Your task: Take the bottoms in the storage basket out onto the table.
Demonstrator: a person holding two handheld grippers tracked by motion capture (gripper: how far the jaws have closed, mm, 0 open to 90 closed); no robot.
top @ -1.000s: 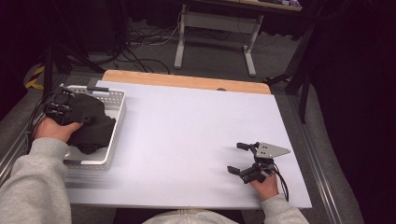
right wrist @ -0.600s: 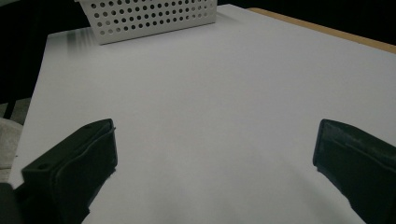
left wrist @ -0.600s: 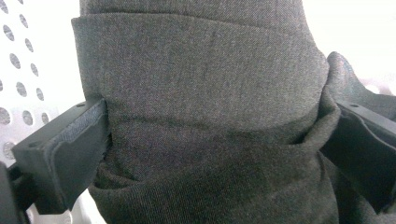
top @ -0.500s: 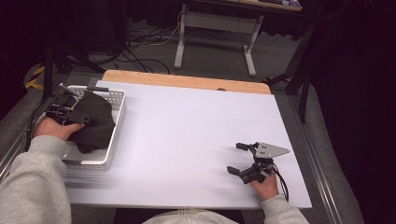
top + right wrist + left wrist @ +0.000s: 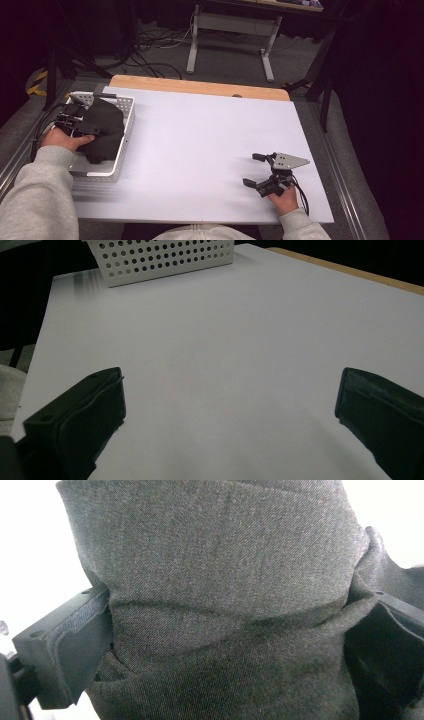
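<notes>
A dark grey cloth is bunched up in the white perforated basket at the table's left edge. My left gripper is over the basket's left side, its jaws closed around a thick fold of the cloth, which bulges between the two black pads. Near the table's front right, my right gripper rests low over the white tabletop with its jaws wide apart and nothing between them. From the right gripper view the basket lies far ahead.
The white tabletop stretches between the basket and the right gripper. A wooden strip runs along the far edge. Metal rails border the table's sides. Cables and a stand's legs lie on the floor beyond.
The left hand has shifted slightly inside the basket and the cloth has bunched up a little more against it. The right gripper has stayed still.
</notes>
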